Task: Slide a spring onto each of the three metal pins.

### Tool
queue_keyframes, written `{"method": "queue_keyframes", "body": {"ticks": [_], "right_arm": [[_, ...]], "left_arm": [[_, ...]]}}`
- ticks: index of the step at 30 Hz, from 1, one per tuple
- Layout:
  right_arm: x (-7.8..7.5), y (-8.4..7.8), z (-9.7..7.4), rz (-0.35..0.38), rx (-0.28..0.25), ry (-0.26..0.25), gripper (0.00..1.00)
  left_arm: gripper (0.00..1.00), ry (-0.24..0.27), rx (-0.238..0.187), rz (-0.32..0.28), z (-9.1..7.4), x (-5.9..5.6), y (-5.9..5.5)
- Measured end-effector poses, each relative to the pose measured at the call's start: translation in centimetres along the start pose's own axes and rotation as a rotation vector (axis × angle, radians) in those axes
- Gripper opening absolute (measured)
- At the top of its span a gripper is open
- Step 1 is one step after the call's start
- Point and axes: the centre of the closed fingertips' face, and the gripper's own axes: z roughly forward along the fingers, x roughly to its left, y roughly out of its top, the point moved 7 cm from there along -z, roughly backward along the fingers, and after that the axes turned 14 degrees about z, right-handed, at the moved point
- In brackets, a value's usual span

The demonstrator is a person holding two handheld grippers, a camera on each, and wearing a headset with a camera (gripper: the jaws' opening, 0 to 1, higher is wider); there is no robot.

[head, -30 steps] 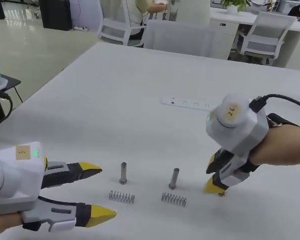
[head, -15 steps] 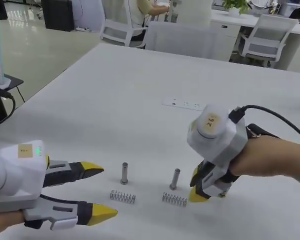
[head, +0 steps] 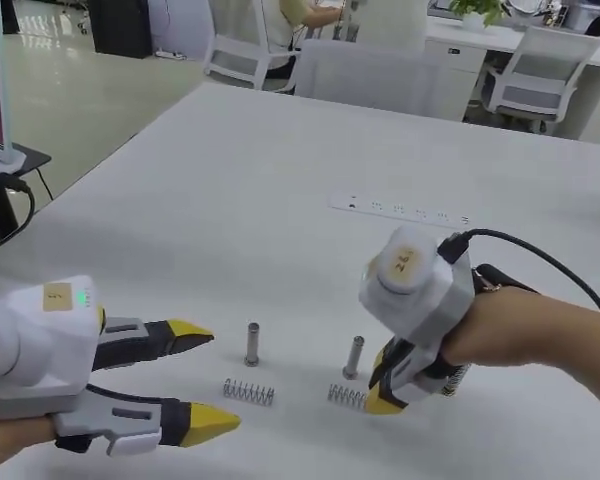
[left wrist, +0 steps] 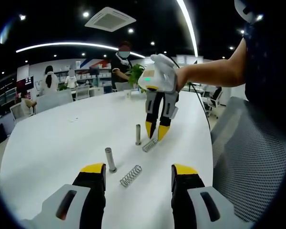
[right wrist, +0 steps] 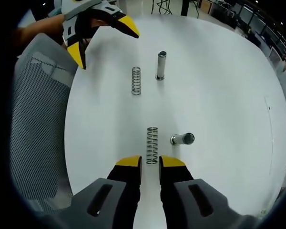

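Observation:
Two short metal pins stand upright on the white table, the left pin (head: 252,343) and the right pin (head: 355,356). A loose spring lies in front of each: the left spring (head: 248,392) and the right spring (head: 344,395). My right gripper (head: 382,382) points down at the right spring's right end. In the right gripper view its jaws (right wrist: 151,162) stand narrowly open, with the end of that spring (right wrist: 152,143) at the tips, next to the right pin (right wrist: 182,139). My left gripper (head: 208,380) is open and holds nothing, left of the left pin (left wrist: 110,159).
A white power strip (head: 405,211) lies farther back on the table (head: 230,180). A black cable (head: 525,250) runs from my right gripper. A grey mesh chair (left wrist: 248,157) stands close to the table's near edge. Office chairs (head: 535,70) and desks are beyond the far edge.
My right gripper has moved left and lower, from right of the right pin to the right spring's end. The left gripper has stayed where it was, still open.

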Motion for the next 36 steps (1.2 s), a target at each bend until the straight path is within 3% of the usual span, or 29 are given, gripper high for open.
{"method": "queue_keyframes", "body": {"ticks": [13,22,36], "right_arm": [[-0.1,-0.3,1.4,-0.017,0.035,-0.007,0.09],[-0.3,-0.2,1.2,-0.015,0.028,-0.025,0.08],[1.3,-0.2,-2.3,-0.011,0.006,-0.002,0.08]], "left_arm": [[0.5,0.001,0.0,-0.002,-0.1,0.1,-0.1],[0.49,-0.004,-0.005,0.003,0.0,0.0,0.1],[0.47,-0.025,-0.031,0.016,0.5,-0.2,1.2]]}}
